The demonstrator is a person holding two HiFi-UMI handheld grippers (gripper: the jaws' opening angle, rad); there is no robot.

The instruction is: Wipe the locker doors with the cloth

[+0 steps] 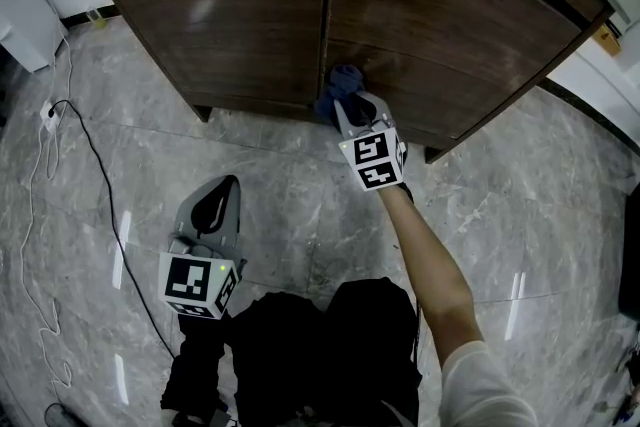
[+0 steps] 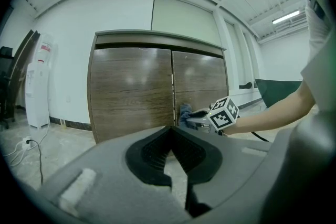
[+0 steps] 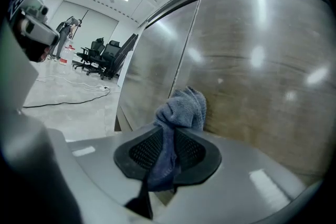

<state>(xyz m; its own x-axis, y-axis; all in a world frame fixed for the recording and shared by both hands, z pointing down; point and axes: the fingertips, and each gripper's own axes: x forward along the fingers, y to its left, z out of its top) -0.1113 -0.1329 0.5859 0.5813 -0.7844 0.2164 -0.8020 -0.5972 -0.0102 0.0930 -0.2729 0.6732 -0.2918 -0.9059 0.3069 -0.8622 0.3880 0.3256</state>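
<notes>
The brown wooden locker has a left door and a right door that meet at a centre seam. My right gripper is shut on a blue cloth, which bunches against the right door low down, just right of the seam. In the right gripper view the cloth hangs between the jaws and touches the door. My left gripper hangs low over the floor, away from the locker, with its jaws together and nothing in them. From the left gripper view I see the cloth on the door.
A white water dispenser stands left of the locker. A black cable with a power strip runs across the grey marble floor at left. Office chairs stand far off. The person's dark trousers fill the lower middle.
</notes>
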